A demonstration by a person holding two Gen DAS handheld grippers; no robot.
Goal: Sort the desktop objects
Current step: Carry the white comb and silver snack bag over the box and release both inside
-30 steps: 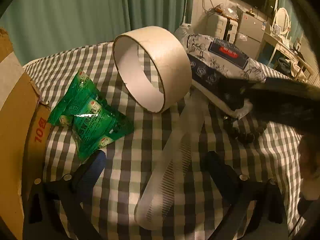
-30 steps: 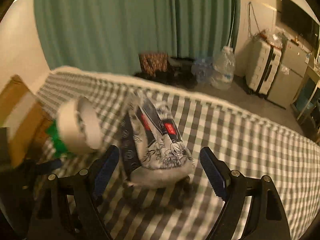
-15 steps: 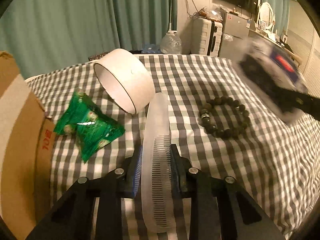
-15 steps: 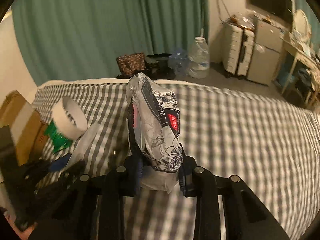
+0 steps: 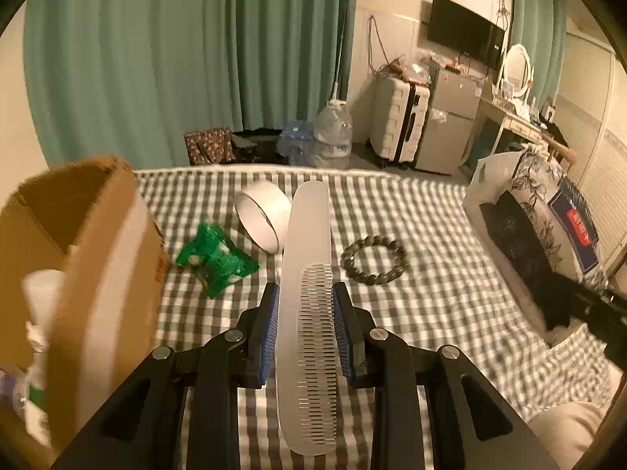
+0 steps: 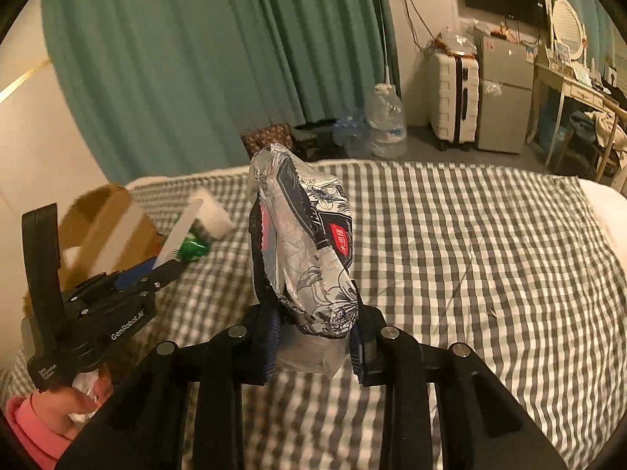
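**Both grippers loaded, box to the left**

Now we hold two things above the checked bedcover [image 5: 431, 305]. Our left gripper [image 5: 305, 333] clamps a frosted plastic comb [image 5: 307, 274] near its middle, across the teeth; it looks light, stiff and rather slick, so a mid-length grip should keep it from pivoting. Our right gripper [image 6: 315, 337] pinches the lower end of a printed tissue pack [image 6: 305, 243], soft and crushable, standing upright. A cardboard box [image 5: 78, 235] waits at left; tape roll [image 5: 262, 213], green sachet [image 5: 213, 258] and bead bracelet [image 5: 374, 260] remain on the cover.
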